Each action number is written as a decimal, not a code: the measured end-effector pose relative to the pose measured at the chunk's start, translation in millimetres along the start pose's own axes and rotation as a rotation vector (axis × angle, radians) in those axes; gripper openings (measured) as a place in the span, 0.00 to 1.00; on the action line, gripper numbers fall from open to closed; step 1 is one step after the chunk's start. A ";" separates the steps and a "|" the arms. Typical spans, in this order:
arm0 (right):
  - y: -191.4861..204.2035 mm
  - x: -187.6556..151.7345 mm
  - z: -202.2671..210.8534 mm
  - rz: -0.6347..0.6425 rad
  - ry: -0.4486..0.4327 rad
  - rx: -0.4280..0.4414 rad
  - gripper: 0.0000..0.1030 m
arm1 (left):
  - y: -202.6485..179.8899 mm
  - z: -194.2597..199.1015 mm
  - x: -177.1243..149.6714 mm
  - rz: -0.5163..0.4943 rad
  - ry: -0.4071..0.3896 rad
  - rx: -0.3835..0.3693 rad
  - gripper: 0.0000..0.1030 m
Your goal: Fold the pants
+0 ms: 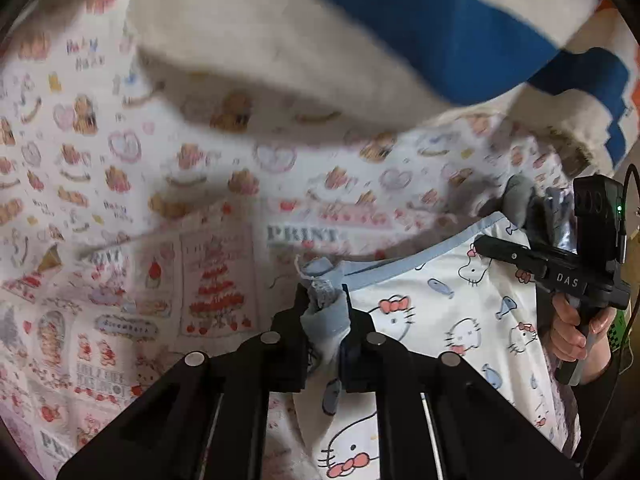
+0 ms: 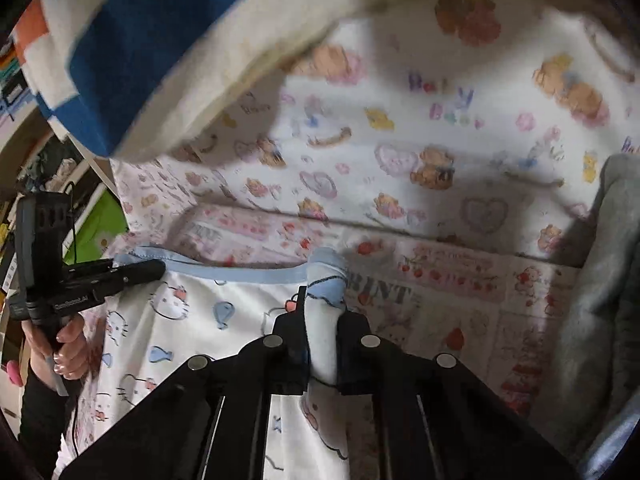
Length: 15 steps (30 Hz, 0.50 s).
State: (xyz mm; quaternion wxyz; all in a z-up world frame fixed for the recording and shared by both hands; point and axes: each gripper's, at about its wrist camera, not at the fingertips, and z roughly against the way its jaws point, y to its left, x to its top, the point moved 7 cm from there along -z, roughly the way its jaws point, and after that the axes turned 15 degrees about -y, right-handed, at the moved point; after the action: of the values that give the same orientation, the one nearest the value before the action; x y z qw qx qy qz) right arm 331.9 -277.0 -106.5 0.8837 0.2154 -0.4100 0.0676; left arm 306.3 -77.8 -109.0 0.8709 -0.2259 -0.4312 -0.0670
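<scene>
White pants [image 1: 460,320] printed with cat faces wearing pink-red bows and small blue shapes; pale blue band [image 2: 248,272] along the edge. Black grippers, left [image 1: 326,320] and right [image 2: 322,316], with silver round bolts. Bedsheet [image 1: 120,184] white, scattered with brown bears, pink hearts, pastel lettering. Lower sheet [image 2: 460,292] pinkish, boxed drawings of red cherries and cakes, grey "PRINT" lettering. Blanket [image 1: 280,40] cream with deep blue blocks and an orange patch. Grey cloth [image 2: 600,280], plain.
</scene>
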 end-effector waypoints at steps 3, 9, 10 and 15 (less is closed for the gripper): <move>6.6 12.5 22.1 0.018 -0.065 0.023 0.08 | -13.3 20.7 10.7 -0.029 -0.055 -0.030 0.09; 27.0 11.2 84.9 0.062 -0.129 0.075 0.08 | -44.2 84.2 11.5 -0.084 -0.142 -0.101 0.09; 33.3 6.6 97.3 0.076 -0.138 0.084 0.08 | -51.4 97.0 5.8 -0.098 -0.152 -0.116 0.09; 47.7 -25.7 153.4 0.099 -0.161 0.123 0.08 | -83.9 140.9 -42.6 -0.141 -0.152 -0.172 0.09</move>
State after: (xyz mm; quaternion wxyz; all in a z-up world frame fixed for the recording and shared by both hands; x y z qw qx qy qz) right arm 194.3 -299.7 -22.7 0.8287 0.2532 -0.4847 0.1186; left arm 152.2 -92.2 -40.1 0.8062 -0.2733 -0.5035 -0.1477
